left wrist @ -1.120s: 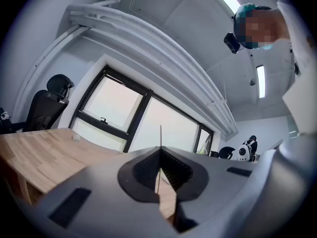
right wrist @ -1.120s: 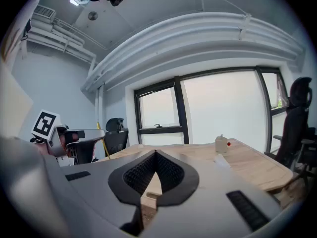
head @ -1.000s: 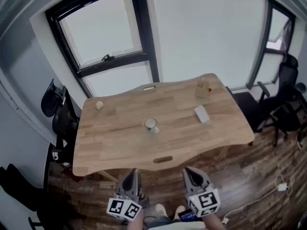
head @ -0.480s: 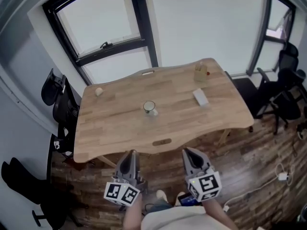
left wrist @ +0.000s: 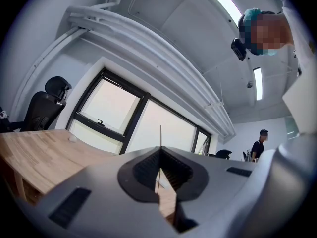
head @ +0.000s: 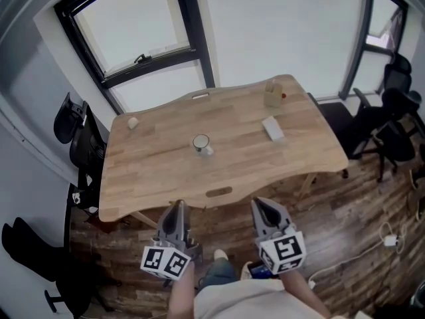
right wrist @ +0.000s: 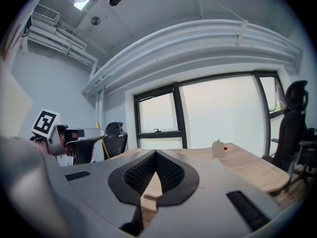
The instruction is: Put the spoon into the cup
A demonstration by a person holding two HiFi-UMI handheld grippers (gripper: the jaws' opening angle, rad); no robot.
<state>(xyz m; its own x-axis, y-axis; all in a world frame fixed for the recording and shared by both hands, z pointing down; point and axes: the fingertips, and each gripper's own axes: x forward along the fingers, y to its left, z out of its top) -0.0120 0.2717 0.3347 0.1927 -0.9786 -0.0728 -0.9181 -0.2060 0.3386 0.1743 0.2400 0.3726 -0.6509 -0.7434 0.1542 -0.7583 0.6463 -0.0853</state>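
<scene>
A small cup stands upright near the middle of the wooden table. I cannot make out a spoon; a pale flat thing lies at the table's far edge. My left gripper and right gripper hang side by side over the floor, short of the table's near edge and pointing at it. Both are shut and hold nothing. In the left gripper view the left gripper shows its jaws meeting in one line. The right gripper has its tips touching too.
On the table are a small round object at the far left, a white box and a carton at the far right. Black chairs stand at the left and right. A cable lies on the floor.
The head view has shifted, so the table and cup sit a little higher and further left. Both grippers stay shut in about the same place.
</scene>
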